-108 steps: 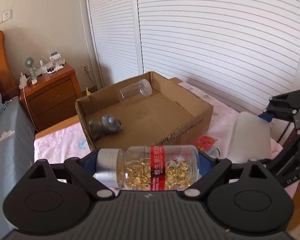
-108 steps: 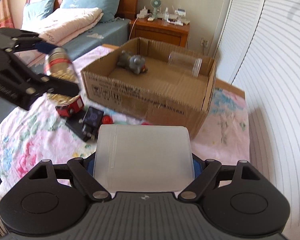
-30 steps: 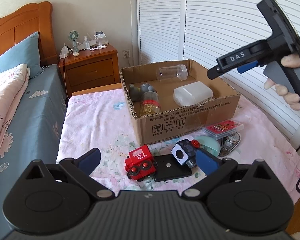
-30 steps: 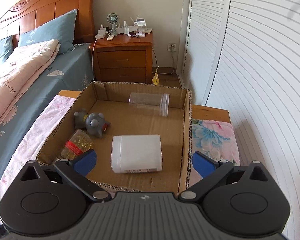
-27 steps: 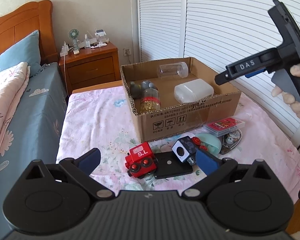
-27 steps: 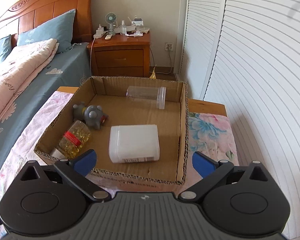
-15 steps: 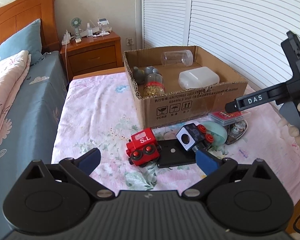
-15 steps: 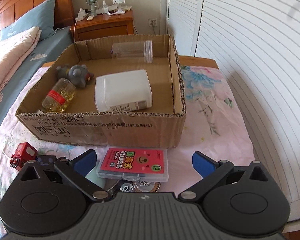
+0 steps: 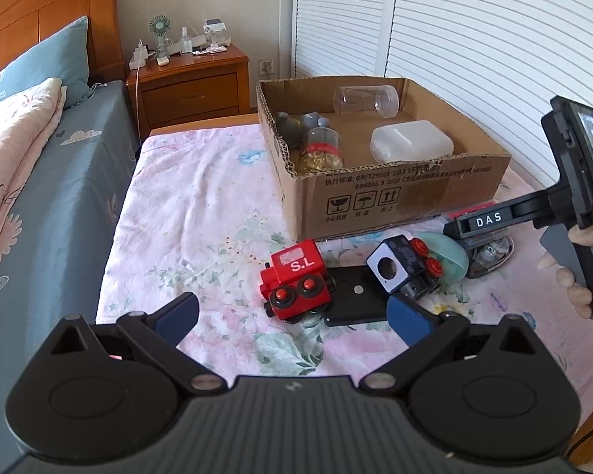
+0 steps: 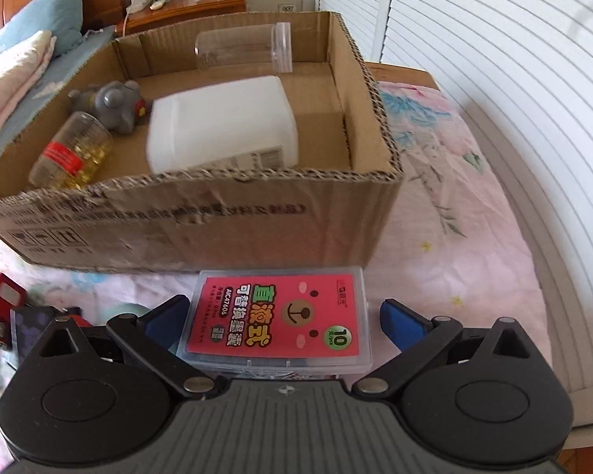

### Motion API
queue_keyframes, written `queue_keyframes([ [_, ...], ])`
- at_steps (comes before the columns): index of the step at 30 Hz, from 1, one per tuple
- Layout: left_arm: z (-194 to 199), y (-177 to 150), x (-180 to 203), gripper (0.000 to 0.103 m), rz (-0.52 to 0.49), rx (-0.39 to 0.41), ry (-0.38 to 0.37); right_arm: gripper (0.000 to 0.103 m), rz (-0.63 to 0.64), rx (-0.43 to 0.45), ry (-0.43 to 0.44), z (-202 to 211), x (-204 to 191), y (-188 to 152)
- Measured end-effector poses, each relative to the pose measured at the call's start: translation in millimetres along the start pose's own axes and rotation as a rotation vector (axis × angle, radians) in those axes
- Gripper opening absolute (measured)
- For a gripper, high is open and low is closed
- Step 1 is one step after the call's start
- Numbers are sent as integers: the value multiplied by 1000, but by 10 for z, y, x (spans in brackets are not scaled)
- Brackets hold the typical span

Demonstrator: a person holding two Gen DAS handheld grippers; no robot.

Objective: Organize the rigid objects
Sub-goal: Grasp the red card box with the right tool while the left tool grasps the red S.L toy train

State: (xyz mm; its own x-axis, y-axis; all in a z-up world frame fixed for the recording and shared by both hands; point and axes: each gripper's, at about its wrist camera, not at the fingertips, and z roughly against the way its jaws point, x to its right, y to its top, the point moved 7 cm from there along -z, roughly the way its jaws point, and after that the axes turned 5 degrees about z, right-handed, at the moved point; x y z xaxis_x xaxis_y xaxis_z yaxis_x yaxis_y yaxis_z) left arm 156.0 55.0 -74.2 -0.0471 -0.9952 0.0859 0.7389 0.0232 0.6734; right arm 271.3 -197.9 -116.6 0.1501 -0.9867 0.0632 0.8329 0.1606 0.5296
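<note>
My right gripper [image 10: 282,322] stands open, its blue pads either side of the clear case with the red card [image 10: 277,318]; the left pad sits just beside the case's left edge, the right pad a little apart from its right edge, neither pressing it. The case lies flat on the floral sheet [image 10: 454,245], just near of the cardboard box [image 10: 201,217] and toward its right end.

My left gripper [image 9: 292,314] is open and holds nothing. The red toy engine [image 9: 295,284] lies beyond its fingers, between them in the view, touching the black flat device [image 9: 355,296]. The black block with red wheels [image 9: 405,266] rests on that device's right end, just far of my right pad.

Inside the box: clear jar [image 10: 243,52] on its side at the far wall, white container [image 10: 221,124] in the middle, capsule bottle [image 10: 71,154] at the near left, grey toy [image 10: 112,104] just far of it
</note>
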Motion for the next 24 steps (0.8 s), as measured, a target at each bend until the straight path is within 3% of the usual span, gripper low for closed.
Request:
queue_keyframes([
  [14, -586, 141, -188, 101, 83, -44, 25, 103, 39, 47, 14, 72, 60, -74],
  [24, -738, 37, -323, 101, 53, -66, 128, 103, 42, 58, 16, 69, 64, -74],
])
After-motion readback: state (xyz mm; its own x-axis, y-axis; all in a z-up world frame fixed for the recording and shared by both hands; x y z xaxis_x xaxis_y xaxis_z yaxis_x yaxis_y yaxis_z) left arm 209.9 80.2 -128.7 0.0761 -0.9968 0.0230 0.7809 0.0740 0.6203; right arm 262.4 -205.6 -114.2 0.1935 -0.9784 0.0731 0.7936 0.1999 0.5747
